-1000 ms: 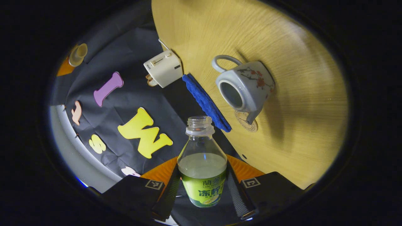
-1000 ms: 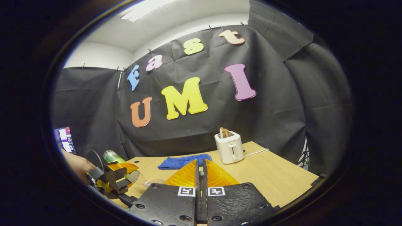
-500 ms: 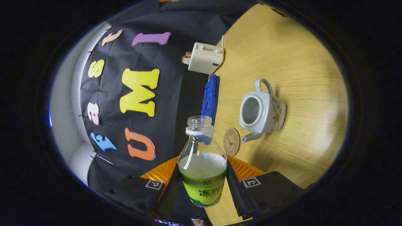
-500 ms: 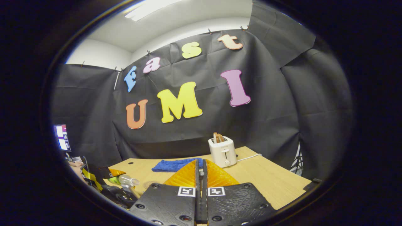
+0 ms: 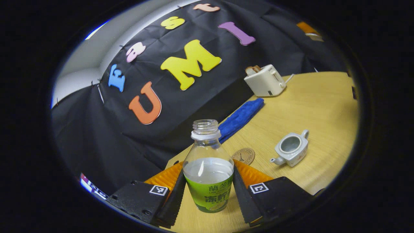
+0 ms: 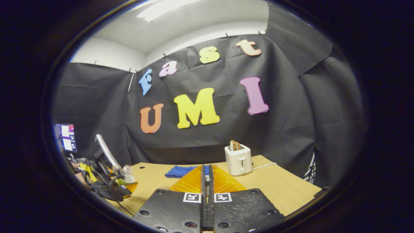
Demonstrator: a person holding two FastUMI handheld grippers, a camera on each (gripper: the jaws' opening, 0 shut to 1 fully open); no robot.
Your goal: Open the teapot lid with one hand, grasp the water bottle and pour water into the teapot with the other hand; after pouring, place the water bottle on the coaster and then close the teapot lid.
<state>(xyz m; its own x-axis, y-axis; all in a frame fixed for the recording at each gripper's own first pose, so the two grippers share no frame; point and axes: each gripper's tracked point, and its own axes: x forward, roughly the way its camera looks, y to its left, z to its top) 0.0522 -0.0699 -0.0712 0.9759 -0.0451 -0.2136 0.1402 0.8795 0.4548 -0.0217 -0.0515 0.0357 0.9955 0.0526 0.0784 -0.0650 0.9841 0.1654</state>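
An uncapped clear bottle (image 5: 205, 136) with a green label, about half full of water, stands upright between my left gripper (image 5: 210, 165) fingers, which are shut on its body. Beyond it a round brown coaster (image 5: 243, 155) lies on the wooden table (image 5: 317, 106). To the coaster's right sits the pale teapot (image 5: 291, 150), its mouth uncovered and its spout towards the coaster. In the right gripper view my right gripper (image 6: 207, 174) is held above the table, pinched on a thin pale bit of the teapot lid. The left gripper (image 6: 110, 184) and bottle (image 6: 128, 170) show far left.
A folded blue cloth (image 5: 241, 117) lies at the table's back edge, and a white toaster (image 5: 265, 84) with toast stands beside it. In the right gripper view the toaster (image 6: 238, 159) is ahead to the right, and a screen (image 6: 66, 137) glows at far left.
The left gripper has swung the bottle from lying on its side back to upright and drawn back from the teapot. The right gripper has stayed shut and barely moved.
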